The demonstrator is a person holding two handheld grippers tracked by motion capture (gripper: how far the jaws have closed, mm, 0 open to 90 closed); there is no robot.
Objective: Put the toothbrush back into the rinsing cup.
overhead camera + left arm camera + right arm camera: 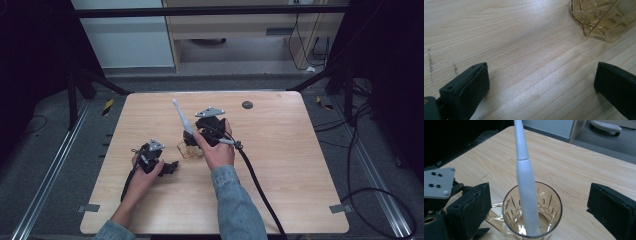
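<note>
An amber cut-glass mug (531,210) stands on the wooden table (280,150), its handle (495,211) pointing left in the right gripper view. A white electric toothbrush (525,182) stands in it, leaning against the rim, and rises above it as the toothbrush (181,119). My right gripper (539,191) is open, one jaw on each side of the mug, touching nothing. My left gripper (541,75) is open just above bare wood, with the mug (599,17) ahead at the upper right. From above, the left gripper (167,166) sits left of the mug (190,149) and the right gripper (197,136) is over it.
A small dark round disc (247,104) lies near the table's far edge. The right gripper's black cable (260,190) trails off the near edge. The left gripper's grey plate (437,182) shows close beside the mug. Bare wood stretches to the right.
</note>
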